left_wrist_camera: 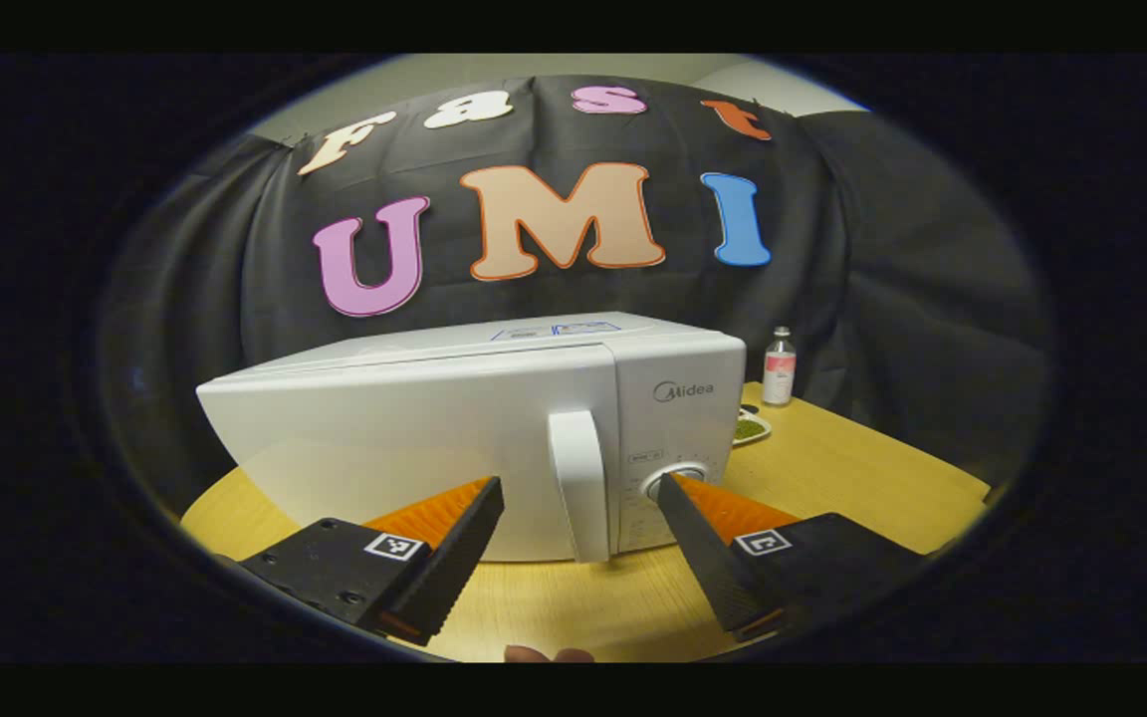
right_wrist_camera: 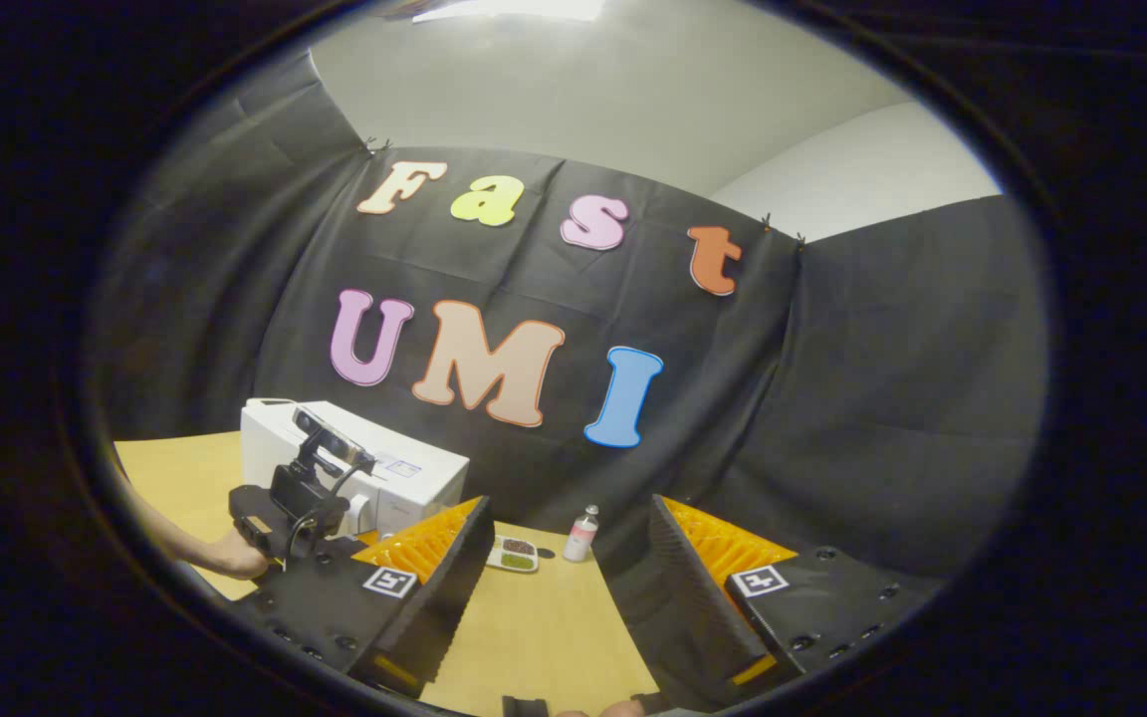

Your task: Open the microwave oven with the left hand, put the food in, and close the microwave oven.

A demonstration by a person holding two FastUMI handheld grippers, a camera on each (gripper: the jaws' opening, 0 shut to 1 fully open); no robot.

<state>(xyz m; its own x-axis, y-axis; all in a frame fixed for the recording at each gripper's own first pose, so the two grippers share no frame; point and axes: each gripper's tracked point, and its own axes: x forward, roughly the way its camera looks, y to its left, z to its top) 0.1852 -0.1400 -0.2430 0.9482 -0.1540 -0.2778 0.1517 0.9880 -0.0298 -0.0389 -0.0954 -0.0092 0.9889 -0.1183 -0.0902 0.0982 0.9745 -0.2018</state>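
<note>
Left gripper view: looks straight at the white box-shaped microwave oven (left_wrist_camera: 474, 438) standing on the round pale wooden table (left_wrist_camera: 832, 478), door shut, its white vertical bar handle (left_wrist_camera: 579, 485) dead ahead and framed between the spread fingers of the left gripper (left_wrist_camera: 580, 488). Released, jaws wide apart, nothing held; fingertips near the handle but short of it, no contact visible. Just right of the handle, behind the right fingertip, a round silver control dial (left_wrist_camera: 673, 478). Farther off to the right past the oven's corner, a small white plate of green and dark food (left_wrist_camera: 751, 428) and, beyond it, a small clear bottle with a pink label (left_wrist_camera: 779, 366).

Right gripper view: right gripper (right_wrist_camera: 554, 553) likewise released and empty, jaws spread, held well back from everything. Ahead between its fingers, the food plate (right_wrist_camera: 515, 554) flat on the table with the bottle (right_wrist_camera: 581, 534) just beside it on the right. Off to the left, the oven (right_wrist_camera: 404, 478) with the left gripper (right_wrist_camera: 295, 508) in front of it, held by a hand (right_wrist_camera: 230, 556).

Judging by all this, barely begun: door not yet opened, food untouched on the table outside the oven. Left to do: grasp the handle and swing the door open, pick up the plate, set it inside, close the door.
</note>
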